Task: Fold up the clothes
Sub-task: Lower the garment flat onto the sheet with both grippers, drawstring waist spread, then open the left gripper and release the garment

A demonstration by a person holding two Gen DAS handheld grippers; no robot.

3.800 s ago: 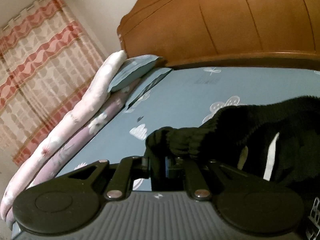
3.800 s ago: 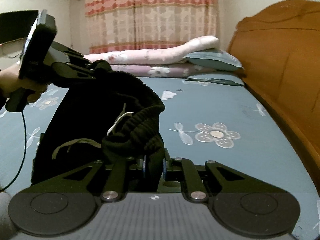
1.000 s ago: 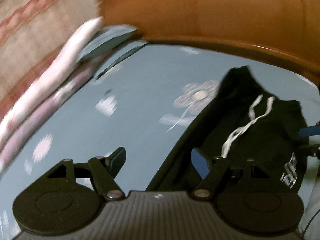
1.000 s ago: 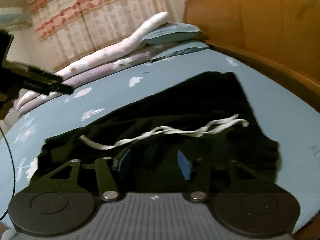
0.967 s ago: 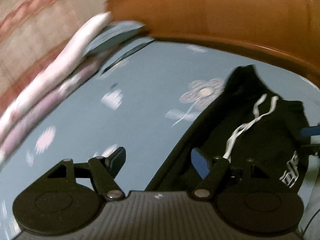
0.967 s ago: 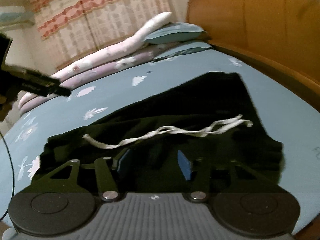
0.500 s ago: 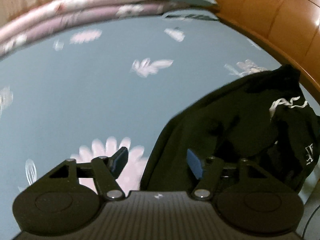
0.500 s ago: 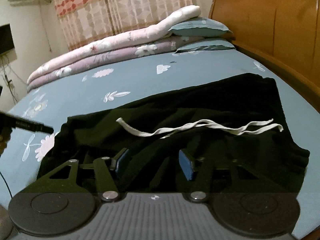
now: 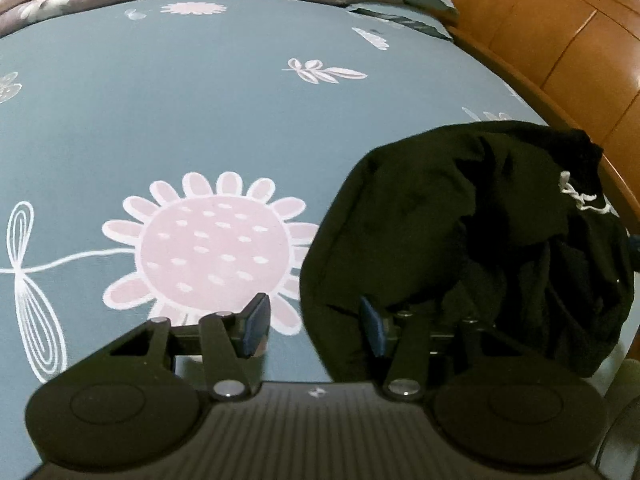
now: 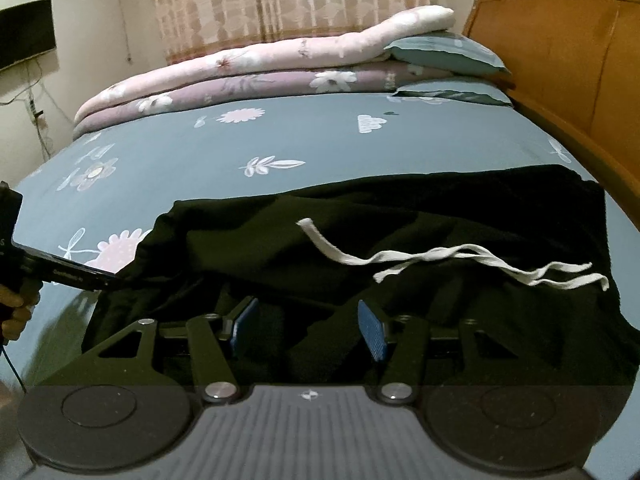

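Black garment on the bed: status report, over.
Left tongs open, jaws just closing around the black garment's left edge. Right tongs open above its near edge. Garment lying spread on bedsheet, white drawstring loose on top. Nothing in the way.

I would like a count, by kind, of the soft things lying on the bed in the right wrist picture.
Black garment: 1
White drawstring: 1
Folded quilts, pink and purple: 2
Teal pillows: 2, the lower mostly hidden
Total: 6

Home bedroom. Blue flower-print bedsheet (image 10: 320, 148) filled mid-frame; folded quilts (image 10: 240, 76) and pillow (image 10: 444, 54) lay at top, wooden headboard (image 10: 560, 60) at right, patterned curtain (image 10: 288, 0) behind.
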